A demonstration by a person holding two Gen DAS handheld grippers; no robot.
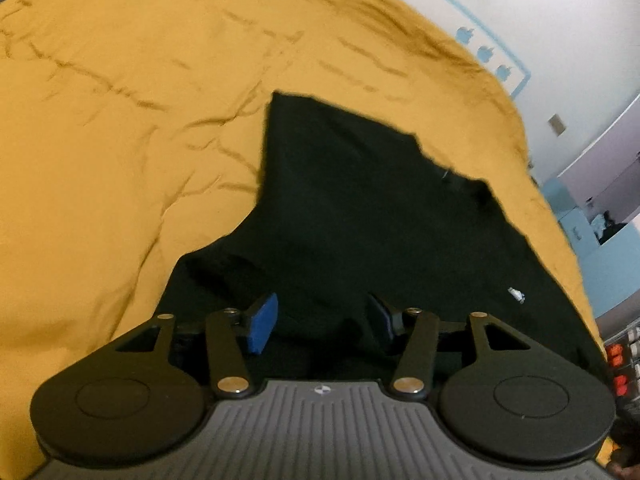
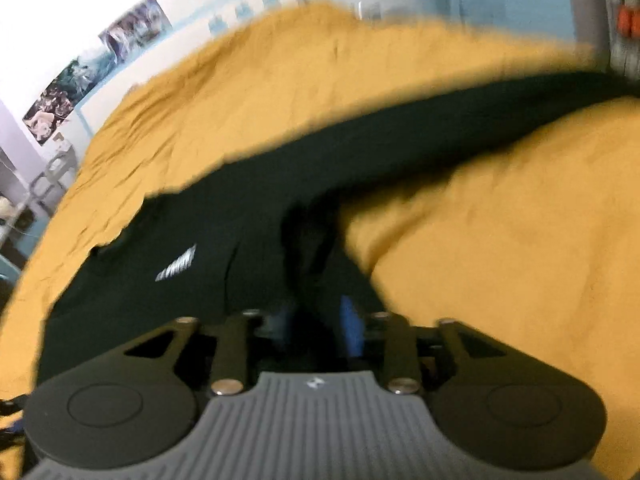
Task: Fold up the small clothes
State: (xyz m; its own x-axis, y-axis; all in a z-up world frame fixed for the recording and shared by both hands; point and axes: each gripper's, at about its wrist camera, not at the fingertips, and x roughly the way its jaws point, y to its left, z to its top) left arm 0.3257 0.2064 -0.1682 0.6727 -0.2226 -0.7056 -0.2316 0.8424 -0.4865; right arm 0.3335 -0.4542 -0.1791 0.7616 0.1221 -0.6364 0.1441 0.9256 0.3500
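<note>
A black garment (image 1: pixel 360 208) lies on a mustard-yellow bedspread (image 1: pixel 120 140). In the left wrist view my left gripper (image 1: pixel 324 320) sits low over the garment's near edge with its blue pads (image 1: pixel 262 326) wide apart and black cloth bulging between them. In the right wrist view, which is motion-blurred, the same black garment (image 2: pixel 200 248) shows a small white print (image 2: pixel 178 264). My right gripper (image 2: pixel 316 320) has its blue pads (image 2: pixel 352 324) close together on a bunched fold of the black cloth, which stretches away toward the upper right.
The yellow bedspread (image 2: pixel 500 240) covers the whole bed and is wrinkled. A white wall with a light blue border and posters (image 2: pixel 96 64) lies beyond the bed. Shelving with orange items (image 1: pixel 616 360) stands at the right edge.
</note>
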